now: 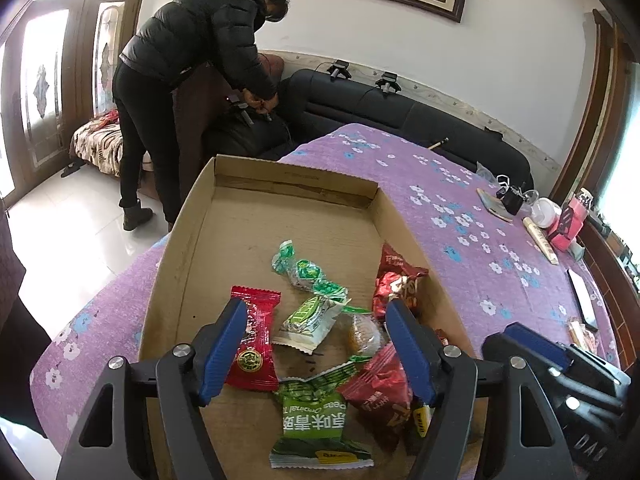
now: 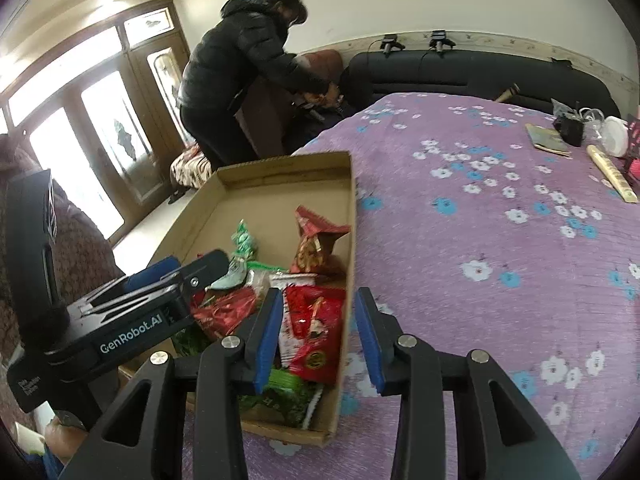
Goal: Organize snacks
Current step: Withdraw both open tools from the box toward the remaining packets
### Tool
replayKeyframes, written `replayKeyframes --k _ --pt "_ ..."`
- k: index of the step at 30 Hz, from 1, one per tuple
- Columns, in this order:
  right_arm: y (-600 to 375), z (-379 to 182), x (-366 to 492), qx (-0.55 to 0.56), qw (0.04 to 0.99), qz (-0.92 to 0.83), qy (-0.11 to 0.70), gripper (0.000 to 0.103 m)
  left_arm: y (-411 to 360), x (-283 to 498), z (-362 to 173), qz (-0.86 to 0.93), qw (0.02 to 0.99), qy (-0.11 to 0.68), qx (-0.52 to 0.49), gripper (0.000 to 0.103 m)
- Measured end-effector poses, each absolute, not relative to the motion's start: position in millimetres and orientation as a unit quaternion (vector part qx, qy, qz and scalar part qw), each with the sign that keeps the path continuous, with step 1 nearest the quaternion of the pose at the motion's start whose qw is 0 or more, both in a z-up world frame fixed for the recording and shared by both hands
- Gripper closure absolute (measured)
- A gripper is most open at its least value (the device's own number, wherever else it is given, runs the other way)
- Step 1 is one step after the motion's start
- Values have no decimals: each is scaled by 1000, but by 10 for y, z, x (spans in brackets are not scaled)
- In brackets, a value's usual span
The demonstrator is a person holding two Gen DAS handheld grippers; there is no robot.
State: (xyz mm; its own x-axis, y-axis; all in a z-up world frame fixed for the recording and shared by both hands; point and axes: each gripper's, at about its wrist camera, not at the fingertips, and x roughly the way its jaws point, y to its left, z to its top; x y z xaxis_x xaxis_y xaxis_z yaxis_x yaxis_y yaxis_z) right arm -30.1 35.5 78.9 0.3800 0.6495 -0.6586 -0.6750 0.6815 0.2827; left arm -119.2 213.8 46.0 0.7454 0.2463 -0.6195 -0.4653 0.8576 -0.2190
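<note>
Both grippers [image 1: 316, 344] [image 2: 316, 336] angled over box [image 1: 192, 216]

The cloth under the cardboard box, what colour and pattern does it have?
Purple cloth with white and blue flowers, clearest in the right wrist view.

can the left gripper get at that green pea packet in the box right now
Probably yes. The left gripper hangs open over the box, the green pea packet lies loose just below its fingers, uncovered except where a red packet touches its edge.
</note>
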Motion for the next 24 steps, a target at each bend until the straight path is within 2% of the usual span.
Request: replayKeyframes --k 14,24 --pt "-650 987 24 61 854 350 381 64 1665 -1126 682 161 929 298 -152 28" --pt "-1701 838 342 143 870 261 392 65 642 -840 540 37 932 347 -94 28"
